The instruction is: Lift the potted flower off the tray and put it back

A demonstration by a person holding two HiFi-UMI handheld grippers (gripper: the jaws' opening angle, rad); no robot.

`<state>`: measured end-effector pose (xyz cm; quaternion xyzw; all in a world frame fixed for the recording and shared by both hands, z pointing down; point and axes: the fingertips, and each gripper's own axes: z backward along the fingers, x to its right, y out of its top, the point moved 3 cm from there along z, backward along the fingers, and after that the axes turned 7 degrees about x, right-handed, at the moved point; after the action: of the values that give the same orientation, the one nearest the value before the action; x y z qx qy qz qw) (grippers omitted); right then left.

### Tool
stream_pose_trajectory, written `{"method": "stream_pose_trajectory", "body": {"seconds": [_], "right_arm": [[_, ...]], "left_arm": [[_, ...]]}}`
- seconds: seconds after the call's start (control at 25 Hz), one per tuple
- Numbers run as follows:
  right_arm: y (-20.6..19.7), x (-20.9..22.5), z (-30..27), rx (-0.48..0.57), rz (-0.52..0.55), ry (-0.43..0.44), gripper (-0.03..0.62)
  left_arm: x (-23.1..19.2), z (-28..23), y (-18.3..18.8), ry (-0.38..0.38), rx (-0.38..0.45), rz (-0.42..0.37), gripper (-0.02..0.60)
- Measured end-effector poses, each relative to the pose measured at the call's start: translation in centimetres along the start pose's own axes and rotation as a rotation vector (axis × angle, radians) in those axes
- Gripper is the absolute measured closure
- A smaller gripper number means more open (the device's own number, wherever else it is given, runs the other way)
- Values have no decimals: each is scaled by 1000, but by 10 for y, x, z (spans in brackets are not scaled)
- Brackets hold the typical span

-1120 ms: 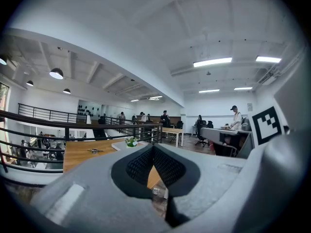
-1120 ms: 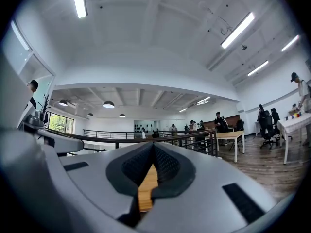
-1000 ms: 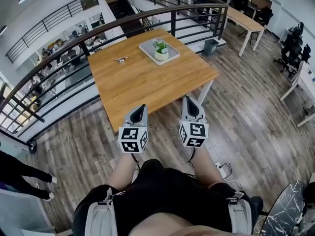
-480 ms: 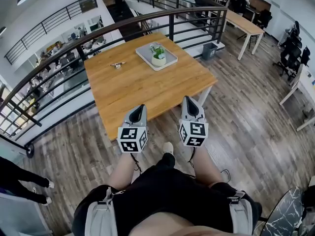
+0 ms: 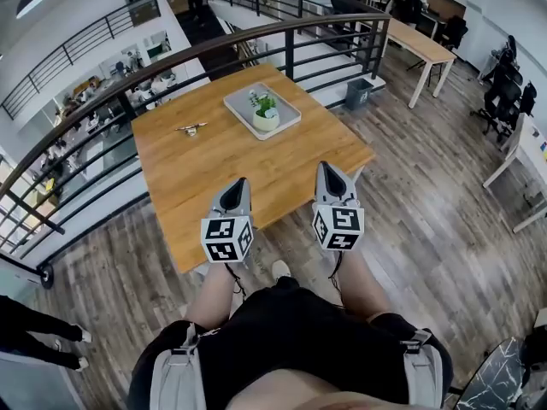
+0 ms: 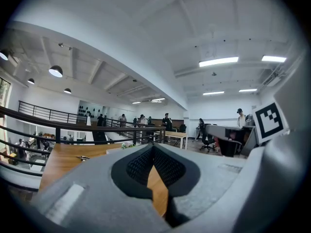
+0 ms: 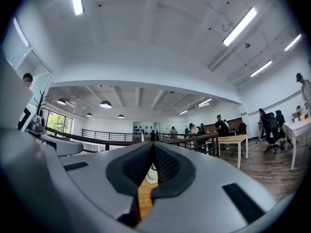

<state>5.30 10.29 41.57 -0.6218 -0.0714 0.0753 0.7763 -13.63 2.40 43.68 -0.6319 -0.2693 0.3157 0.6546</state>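
Left tongs [image 5: 240, 183], right tongs [image 5: 328, 166], both closed, empty, potted flower [image 5: 266, 114] on tray [image 5: 242, 105] well ahead

The person wears black shorts [image 5: 291, 331] and a white shoe [image 5: 280, 268]. The left gripper [image 5: 238, 184] and right gripper [image 5: 329, 169] are pale grey, each bearing a black-and-white marker cube [image 5: 226, 238].

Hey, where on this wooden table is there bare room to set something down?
The near half of the table, from the tray to the near edge, is bare; so is the right corner beside the tray. The far side is crowded: the potted flower stands on the tray, a small metal object lies left of it.
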Motion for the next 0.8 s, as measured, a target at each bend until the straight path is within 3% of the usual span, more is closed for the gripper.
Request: {"method": "stream_pose_trajectory", "body": {"seconds": [0.8], "right_arm": [[-43,46,-239,-24,-11,93,597]], "left_arm": [[-95,-214,-2,63,-13,34,569]]}}
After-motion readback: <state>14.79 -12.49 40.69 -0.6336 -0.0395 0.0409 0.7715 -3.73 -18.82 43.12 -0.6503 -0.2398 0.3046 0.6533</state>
